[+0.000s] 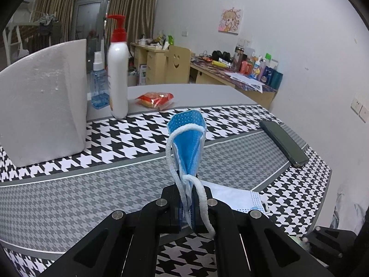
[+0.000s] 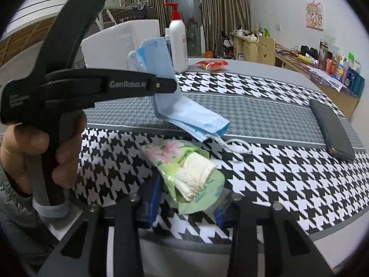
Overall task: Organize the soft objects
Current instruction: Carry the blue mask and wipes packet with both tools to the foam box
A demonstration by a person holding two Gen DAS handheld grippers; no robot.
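My left gripper [image 1: 188, 210] is shut on a blue face mask [image 1: 188, 143], which stands up folded between the jaws with its white ear loop hanging down. In the right wrist view the same left gripper [image 2: 166, 84] holds the mask [image 2: 159, 55] above the table, its lower end [image 2: 196, 117] draping onto the cloth. My right gripper [image 2: 184, 205] holds a green tissue pack [image 2: 184, 170] with white tissues showing, its jaws closed against the pack's sides. A white foam box [image 1: 43, 101] stands at the left.
A white pump bottle [image 1: 118, 73] and a blue spray bottle [image 1: 99, 85] stand behind the box. A red snack packet [image 1: 154, 99] lies on the grey table. A dark phone [image 1: 283, 143] lies at the right on the houndstooth cloth [image 1: 129, 143].
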